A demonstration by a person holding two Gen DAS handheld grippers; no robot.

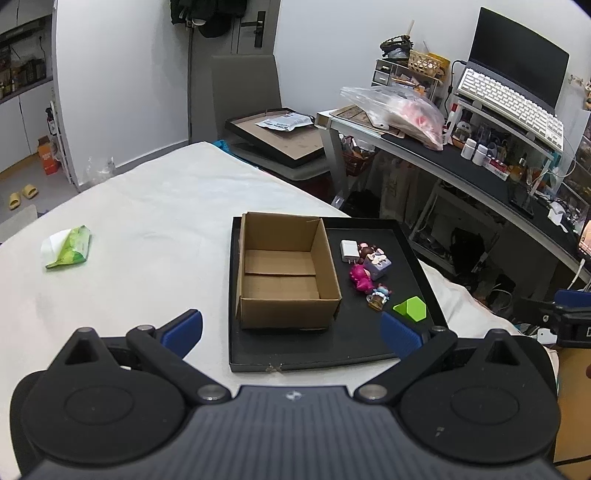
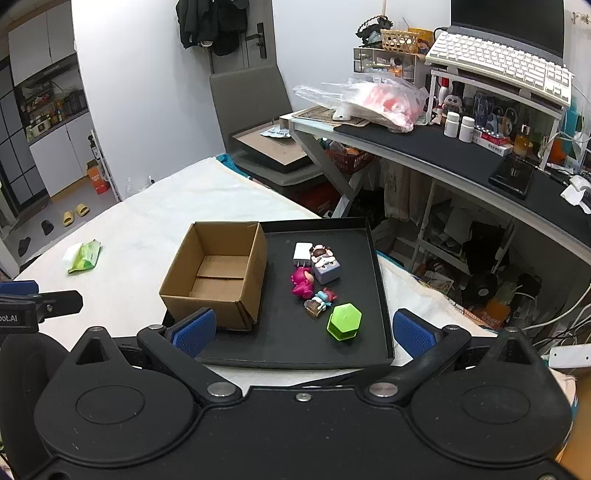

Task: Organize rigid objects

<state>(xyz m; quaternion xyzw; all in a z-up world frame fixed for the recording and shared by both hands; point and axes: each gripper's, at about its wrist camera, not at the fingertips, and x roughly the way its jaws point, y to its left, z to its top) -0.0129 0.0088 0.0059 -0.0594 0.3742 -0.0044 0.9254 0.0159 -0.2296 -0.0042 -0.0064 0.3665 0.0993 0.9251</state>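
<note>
White walls, grey chair (image 2: 247,110) against the back wall by a door with dark clothes (image 2: 207,26) hanging. Table under white cloth (image 1: 147,206). Cluttered black-topped desk (image 2: 424,144) on the right, keyboard (image 2: 498,62) on a riser. Yellow slippers (image 2: 75,214) on the wood floor at left.

Matt brown cardboard box (image 2: 218,275) on a matt black tray (image 2: 376,280), glossy green plastic block (image 2: 344,320).

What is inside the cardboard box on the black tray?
The cardboard box holds nothing: only its bare bottom flaps show. Its near wall hides a strip of the floor. The toys lie beside it on the black tray.
</note>
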